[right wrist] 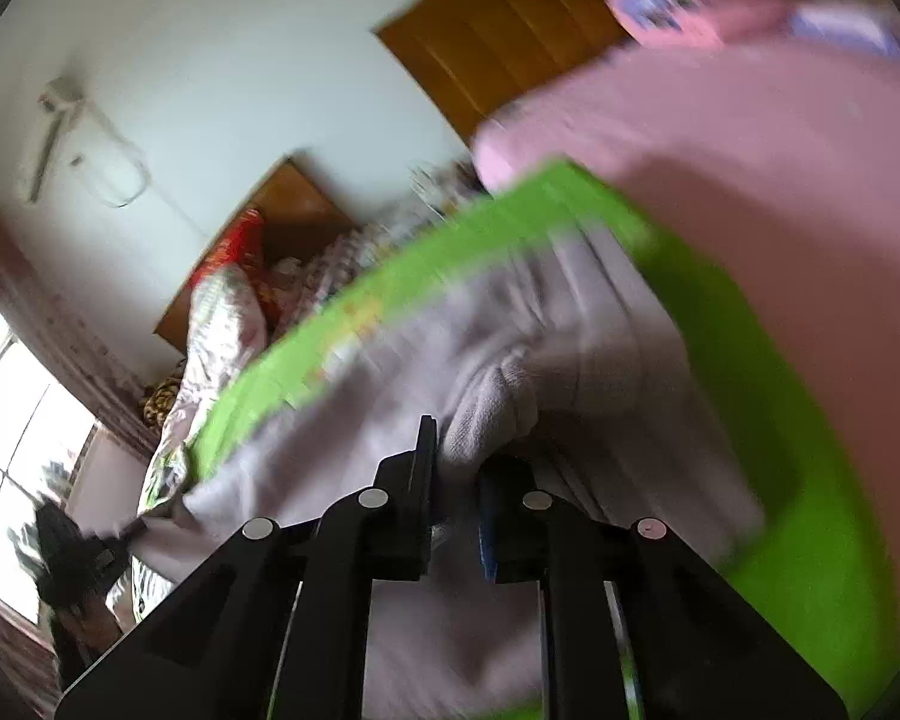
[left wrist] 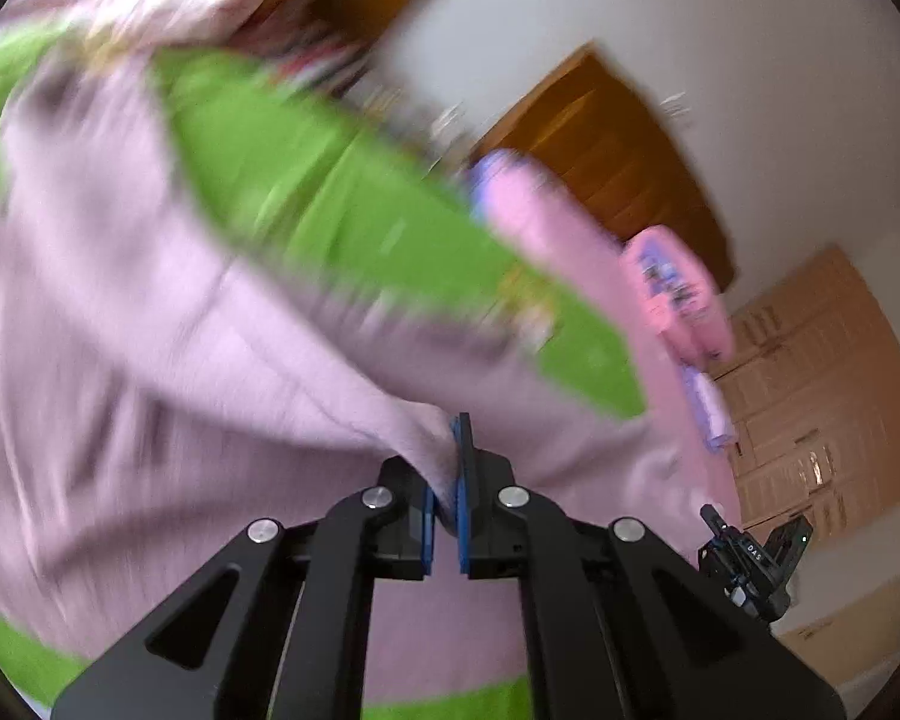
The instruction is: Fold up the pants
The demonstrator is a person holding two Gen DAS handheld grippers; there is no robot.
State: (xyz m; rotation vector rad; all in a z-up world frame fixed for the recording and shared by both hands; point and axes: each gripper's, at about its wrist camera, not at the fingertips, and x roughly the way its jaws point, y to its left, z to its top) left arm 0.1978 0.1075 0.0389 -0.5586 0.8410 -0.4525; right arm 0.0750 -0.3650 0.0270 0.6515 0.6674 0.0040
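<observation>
Green sheet (left wrist: 342, 222) — pants (left wrist: 120, 330) in both tools

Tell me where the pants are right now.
The light lilac pants lie spread over the green mat, filling the left of the left wrist view, with fabric pinched in both the left gripper and right gripper.

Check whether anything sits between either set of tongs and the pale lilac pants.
Nothing visible does. The left tongs are already shut on a bunched fold of the pale lilac fabric pants, and the right tongs grip a ribbed edge of them. The green bed cover lies beneath.
</observation>
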